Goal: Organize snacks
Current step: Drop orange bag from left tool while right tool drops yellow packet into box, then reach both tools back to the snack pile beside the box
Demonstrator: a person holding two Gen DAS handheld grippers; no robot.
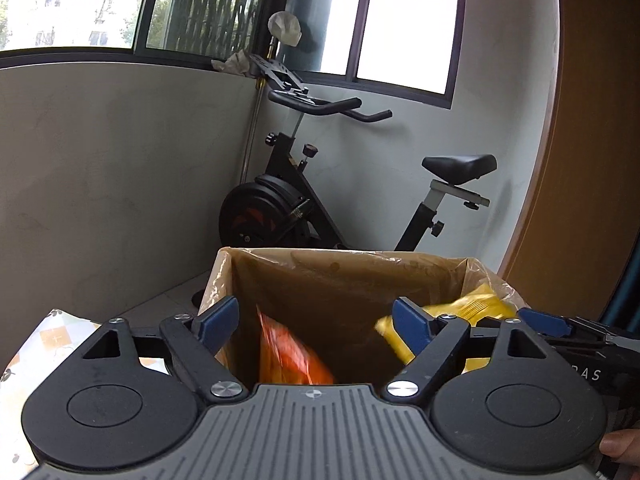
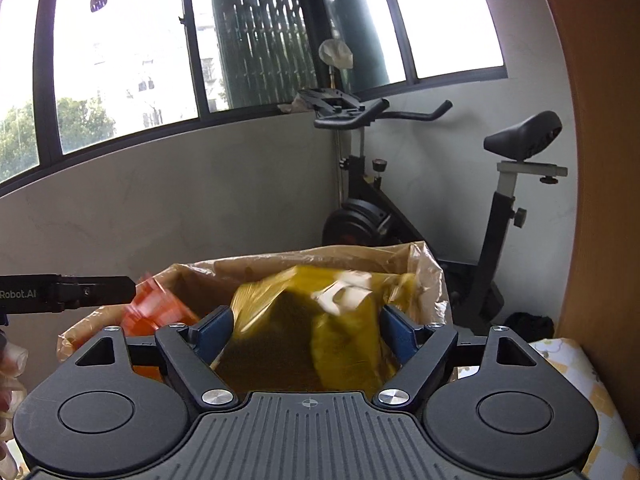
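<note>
Between my left gripper's (image 1: 316, 322) blue fingers (image 1: 218, 320), the orange snack bag (image 1: 290, 360) sits blurred inside the cardboard box (image 1: 340, 276), low and nearer the left finger. I see the jaws standing wide apart, with clear gaps on both sides of the bag, so nothing is clamped.

On the other side, the yellow snack bag (image 2: 316, 328) fills the space between my right gripper's (image 2: 308, 330) 2 blue fingers (image 2: 396, 334). It is smeared, and its edges run right up to both pads. I cannot tell whether they press on it or merely flank it. From the left camera that same yellow bag shows at the box's right side, partly behind the right finger.

Both bags are at the mouth of the box, which is lined with a clear plastic liner (image 2: 432, 280) draped over its rim. From the right camera the orange bag appears at the left of the opening, just under the other gripper's black arm.

Beyond the box stands a black exercise bike (image 1: 304, 200) against a grey wall, under dark-framed windows (image 1: 400, 20). A patterned cloth (image 1: 36, 352) lies at the lower left of the left view, and a fingertip (image 1: 620, 446) shows at its lower right corner.
</note>
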